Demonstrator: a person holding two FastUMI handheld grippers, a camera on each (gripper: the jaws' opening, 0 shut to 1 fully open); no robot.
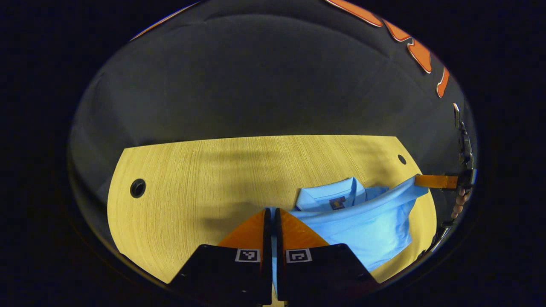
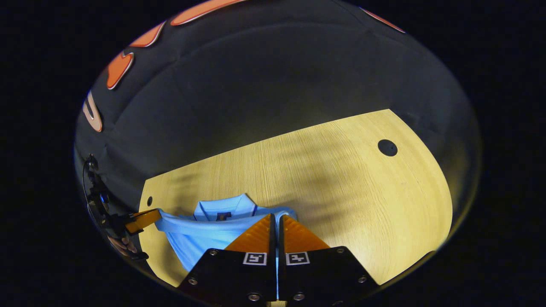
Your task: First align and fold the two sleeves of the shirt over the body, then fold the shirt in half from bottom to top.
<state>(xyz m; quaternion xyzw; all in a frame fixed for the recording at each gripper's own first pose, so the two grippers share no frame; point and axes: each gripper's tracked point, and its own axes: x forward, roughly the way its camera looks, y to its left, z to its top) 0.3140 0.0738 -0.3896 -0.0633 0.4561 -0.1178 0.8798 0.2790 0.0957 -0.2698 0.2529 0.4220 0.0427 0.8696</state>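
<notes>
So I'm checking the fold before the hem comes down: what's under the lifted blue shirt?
Under the raised hem of the shirt, the collar lies flat on the wooden table. Both claws, left and right, pinch the hem. The sleeves are covered.

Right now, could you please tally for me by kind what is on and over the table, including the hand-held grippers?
Light blue polo shirt: 1
Hand-held grippers: 2, the left hand-held gripper and the right hand-held gripper, each closed on the shirt's fabric
Wooden table: 1
Round holes in the tabletop: 2
Total: 6
</notes>
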